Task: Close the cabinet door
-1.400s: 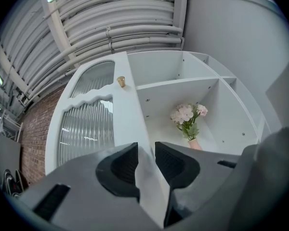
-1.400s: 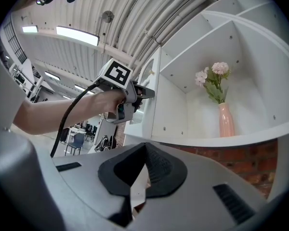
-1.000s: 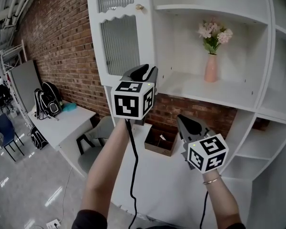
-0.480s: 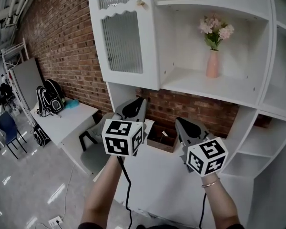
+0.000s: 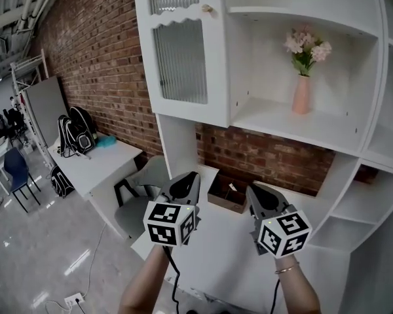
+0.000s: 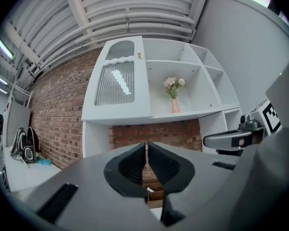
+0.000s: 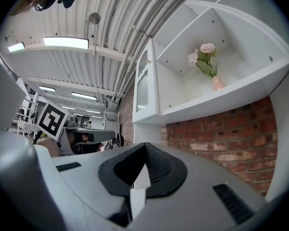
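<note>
The door lies flush with the cabinet front, seemingly shut already. The left gripper, its jaws just closing on nothing, and the clenched, empty right gripper are held low. Both are best kept clear of the knob.

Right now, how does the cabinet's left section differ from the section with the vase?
The left section is covered by a white door with ribbed glass and a small knob; the vase section is open-fronted. The left section's contents are hidden; the vase section shows a pink vase of flowers. Both are white parts of one cabinet.
</note>
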A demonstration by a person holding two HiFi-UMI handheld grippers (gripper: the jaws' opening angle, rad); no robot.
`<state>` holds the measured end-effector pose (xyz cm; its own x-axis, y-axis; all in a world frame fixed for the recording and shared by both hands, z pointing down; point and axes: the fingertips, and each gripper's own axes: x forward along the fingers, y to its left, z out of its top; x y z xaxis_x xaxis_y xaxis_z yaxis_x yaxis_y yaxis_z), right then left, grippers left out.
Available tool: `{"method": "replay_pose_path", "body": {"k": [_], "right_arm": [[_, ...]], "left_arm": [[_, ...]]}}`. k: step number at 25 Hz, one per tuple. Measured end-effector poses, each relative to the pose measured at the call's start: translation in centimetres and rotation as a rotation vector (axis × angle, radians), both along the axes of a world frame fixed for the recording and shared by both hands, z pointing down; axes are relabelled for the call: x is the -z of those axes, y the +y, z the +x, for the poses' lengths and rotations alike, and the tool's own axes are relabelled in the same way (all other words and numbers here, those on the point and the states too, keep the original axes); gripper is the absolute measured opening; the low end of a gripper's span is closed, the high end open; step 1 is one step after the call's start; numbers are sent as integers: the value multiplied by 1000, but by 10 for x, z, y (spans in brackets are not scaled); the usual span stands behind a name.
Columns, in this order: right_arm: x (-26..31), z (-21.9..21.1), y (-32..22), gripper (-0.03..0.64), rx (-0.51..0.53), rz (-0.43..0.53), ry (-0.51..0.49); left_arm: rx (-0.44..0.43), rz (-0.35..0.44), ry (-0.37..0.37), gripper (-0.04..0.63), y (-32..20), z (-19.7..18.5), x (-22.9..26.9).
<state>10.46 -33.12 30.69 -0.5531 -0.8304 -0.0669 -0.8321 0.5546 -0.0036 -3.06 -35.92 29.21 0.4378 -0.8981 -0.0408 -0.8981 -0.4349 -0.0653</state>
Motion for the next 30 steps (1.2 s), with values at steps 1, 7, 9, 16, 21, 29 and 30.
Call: {"method": "replay_pose_path", "body": {"k": [1, 7, 9, 16, 21, 29, 30], "right_arm": [[-4, -1, 1, 0, 2, -9, -5], [-34, -6, 10, 0, 13, -61, -19], [-42, -6, 12, 1, 14, -79, -25], [-63, -8, 21, 0, 22, -112, -48], [-79, -10, 26, 0, 31, -139, -50], [-101, -17, 40, 0, 47, -179, -59], [-103, -18, 42, 0, 47, -181, -59]], "left_arm": [[5, -8, 6, 25, 2, -2, -5], [31, -62, 23, 21, 17, -10, -41], [40, -80, 30, 21, 22, -13, -52], [68, -139, 26, 20, 37, -25, -86], [82, -167, 23, 21, 46, -28, -104], [100, -188, 1, 20, 62, -32, -125], [103, -190, 2, 20, 64, -32, -127]]}}
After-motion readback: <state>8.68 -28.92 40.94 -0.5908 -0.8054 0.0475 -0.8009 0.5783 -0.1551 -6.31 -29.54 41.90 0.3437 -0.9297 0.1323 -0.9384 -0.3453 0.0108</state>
